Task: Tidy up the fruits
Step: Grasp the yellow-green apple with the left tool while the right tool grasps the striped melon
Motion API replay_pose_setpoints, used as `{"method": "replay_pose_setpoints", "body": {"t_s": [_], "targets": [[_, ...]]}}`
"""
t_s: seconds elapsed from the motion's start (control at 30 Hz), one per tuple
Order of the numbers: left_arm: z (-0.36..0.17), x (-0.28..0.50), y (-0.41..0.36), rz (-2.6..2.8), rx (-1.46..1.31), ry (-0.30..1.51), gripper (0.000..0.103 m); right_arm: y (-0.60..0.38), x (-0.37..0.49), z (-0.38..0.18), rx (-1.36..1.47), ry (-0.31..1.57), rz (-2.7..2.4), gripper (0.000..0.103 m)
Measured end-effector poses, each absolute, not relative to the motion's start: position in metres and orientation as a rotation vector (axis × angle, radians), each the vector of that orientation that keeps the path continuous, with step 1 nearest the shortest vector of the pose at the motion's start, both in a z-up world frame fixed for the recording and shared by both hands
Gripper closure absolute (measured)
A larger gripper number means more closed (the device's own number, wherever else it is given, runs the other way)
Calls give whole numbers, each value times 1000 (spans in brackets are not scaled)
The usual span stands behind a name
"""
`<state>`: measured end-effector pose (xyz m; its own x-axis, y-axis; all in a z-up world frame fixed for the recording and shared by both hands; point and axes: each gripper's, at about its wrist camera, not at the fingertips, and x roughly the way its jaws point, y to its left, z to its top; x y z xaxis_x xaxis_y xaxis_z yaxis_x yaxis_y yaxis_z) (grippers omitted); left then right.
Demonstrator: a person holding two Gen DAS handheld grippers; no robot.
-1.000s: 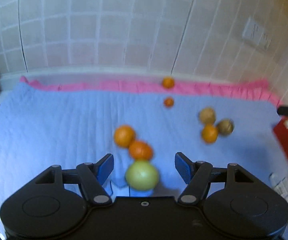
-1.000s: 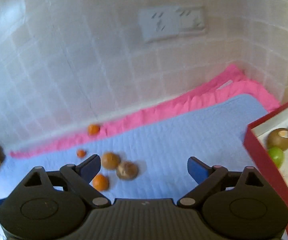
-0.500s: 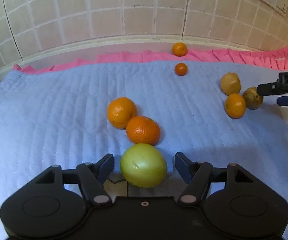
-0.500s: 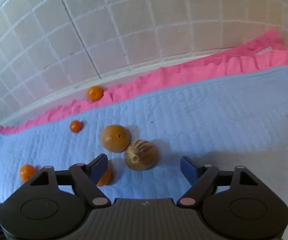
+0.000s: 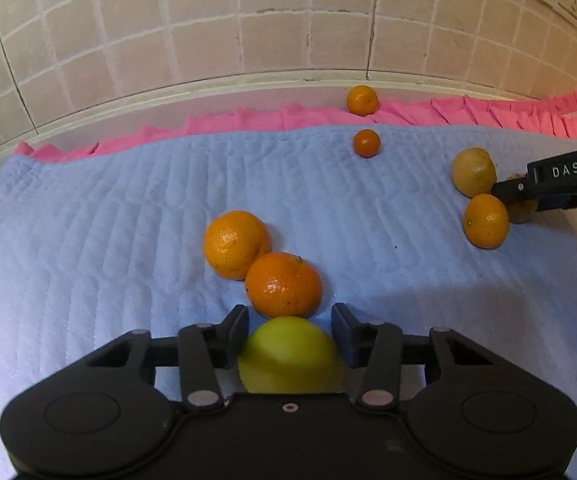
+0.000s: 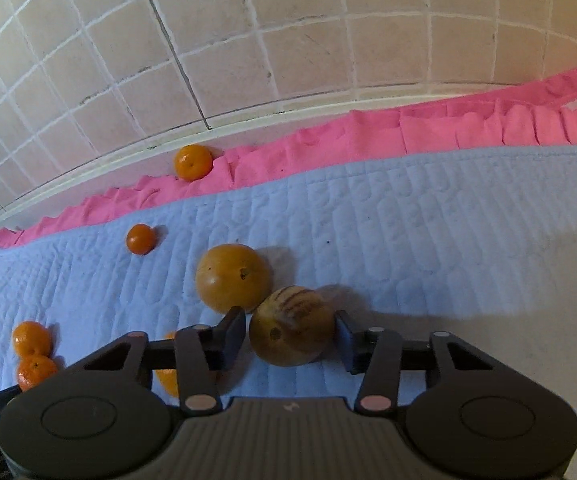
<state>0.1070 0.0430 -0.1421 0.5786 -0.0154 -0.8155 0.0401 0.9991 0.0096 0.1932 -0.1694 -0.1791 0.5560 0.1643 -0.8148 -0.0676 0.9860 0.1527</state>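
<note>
Left tool (image 5: pixel 288 334): jaws part-open, straddling the green fruit (image 5: pixel 290 356). Pads sit just beside its flanks; contact cannot be confirmed, so no firm hold is recorded. The fruit rests on the blue quilted mat (image 5: pixel 88 240), touching the near orange (image 5: pixel 283 285), which in turn touches a second orange (image 5: pixel 235 244).

Right tool (image 6: pixel 289 334): jaws at a similar moderate width, bracketing the striped brown fruit (image 6: pixel 291 326). A sliver of gap shows on the left pad side; the right pad looks very close. Not clamped, as far as visible. The tan round fruit (image 6: pixel 233 277) sits just behind and touches it.

Outward: a small orange (image 6: pixel 140 239) lies on the mat, another orange (image 6: pixel 193 162) on the pink cloth (image 6: pixel 448 132) by the tiled wall (image 6: pixel 288 40). One more orange (image 5: pixel 485 221) lies near the right tool.

Progress, judged: early-to-middle. Eight fruits lie loose on the mat; no collecting container is in view. Both tools appear poised at the grasp step.
</note>
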Motion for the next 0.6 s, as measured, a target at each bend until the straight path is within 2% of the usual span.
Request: {"method": "replay_pose_setpoints", "body": {"t_s": [0.23, 0.33, 0.37, 0.4, 0.47, 0.53, 0.57, 0.6], "targets": [[-136, 99, 40, -29, 36, 945, 50, -173, 192, -178, 132, 957, 140, 59], [-130, 94, 40, -35, 28, 939, 55, -177, 186, -171, 158, 938, 133, 60], [-127, 91, 39, -39, 27, 932, 63, -179, 183, -167, 165, 931, 132, 60], [-124, 89, 37, -44, 30, 921, 77, -182, 180, -163, 170, 921, 130, 60], [-117, 86, 33, -63, 34, 909, 95, -188, 172, -155, 185, 899, 120, 60], [-111, 86, 31, -96, 13, 911, 94, -197, 164, -146, 206, 880, 115, 60], [-111, 86, 30, -103, 6, 922, 88, -202, 160, -143, 213, 873, 110, 60], [-112, 85, 30, -91, 2, 926, 73, -206, 156, -141, 215, 870, 105, 60]]}}
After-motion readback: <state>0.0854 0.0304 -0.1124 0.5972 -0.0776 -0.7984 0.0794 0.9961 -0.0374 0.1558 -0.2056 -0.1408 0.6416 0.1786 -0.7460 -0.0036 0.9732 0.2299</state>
